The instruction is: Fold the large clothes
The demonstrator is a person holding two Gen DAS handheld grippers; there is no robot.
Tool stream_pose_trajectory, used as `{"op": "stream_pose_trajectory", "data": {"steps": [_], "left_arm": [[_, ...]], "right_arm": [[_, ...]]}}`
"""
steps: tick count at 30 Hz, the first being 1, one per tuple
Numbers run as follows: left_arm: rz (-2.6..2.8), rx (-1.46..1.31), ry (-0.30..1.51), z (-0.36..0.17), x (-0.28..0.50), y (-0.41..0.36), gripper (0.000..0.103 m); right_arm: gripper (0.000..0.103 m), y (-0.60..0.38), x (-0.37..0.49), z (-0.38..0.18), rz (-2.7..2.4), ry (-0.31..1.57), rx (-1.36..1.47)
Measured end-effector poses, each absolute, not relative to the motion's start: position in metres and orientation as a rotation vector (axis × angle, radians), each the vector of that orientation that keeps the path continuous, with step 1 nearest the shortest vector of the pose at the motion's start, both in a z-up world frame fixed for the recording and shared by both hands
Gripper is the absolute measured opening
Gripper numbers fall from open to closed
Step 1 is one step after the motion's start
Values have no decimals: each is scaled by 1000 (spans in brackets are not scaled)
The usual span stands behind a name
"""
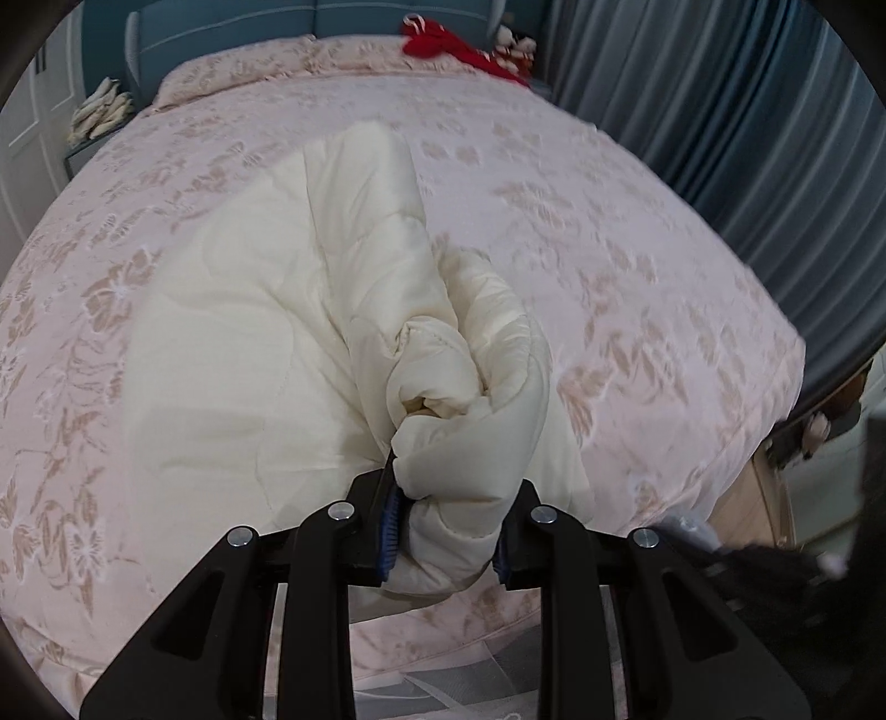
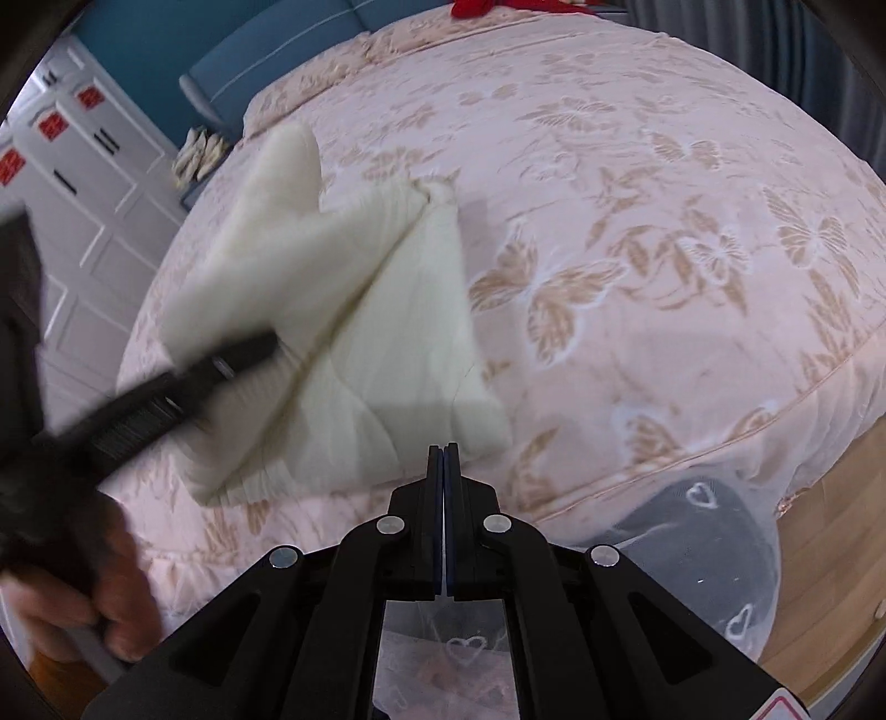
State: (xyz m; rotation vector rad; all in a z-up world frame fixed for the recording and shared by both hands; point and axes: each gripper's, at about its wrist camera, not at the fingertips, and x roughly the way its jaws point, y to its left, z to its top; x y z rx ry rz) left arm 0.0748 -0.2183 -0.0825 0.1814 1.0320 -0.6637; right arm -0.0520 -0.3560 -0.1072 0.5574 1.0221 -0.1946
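The cream padded jacket (image 1: 266, 354) lies on the bed (image 1: 637, 232), near its foot edge, partly folded. The left gripper (image 1: 446, 531) has a thick bunched roll of the jacket clamped between its 2 fingers. The right gripper (image 2: 443, 459) sits just beside the jacket's near corner, fingers pressed together, holding nothing. Red cloth (image 1: 437, 41) lies by the headboard.

A home bedroom. A wide bed (image 1: 609, 232) under a pink floral coverlet fills both views, with a padded blue headboard (image 1: 232, 39) at the top of the frame, grey-blue curtains (image 1: 720, 138) at right, and white panelled wardrobe doors (image 2: 83, 183) at upper left.
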Motion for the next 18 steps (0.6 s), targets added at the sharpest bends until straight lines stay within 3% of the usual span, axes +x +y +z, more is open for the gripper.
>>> {"op": "stream_pose_trajectory", "data": {"steps": [2,3,4,7,8,10,13,18], "left_arm": [[-667,194,1025,-87,72,-218,26],[-671,193,1012,-85,70,-216,30],[-675,190,990,-80,67,-213,36],[-703,171,933,-57,53,-192,57],[-710,155,924,-50,50,-185,61],[-710,106,911,-38,44,-160,71],[-660,35,927,-31,46,-125,71],[-538,-26,984,-46,63,-80,73]], "right_arm": [[1,-363,-52,-99,-184,1000,572],[7,-363,-50,-92,-170,980,575],[14,-363,-48,-83,-155,959,573],[19,-361,-34,-56,-114,898,557],[31,-359,-26,-47,-90,872,562],[45,-358,-10,-32,-52,831,574],[56,-346,21,-15,-12,805,555],[57,-327,75,-20,29,872,590]]}}
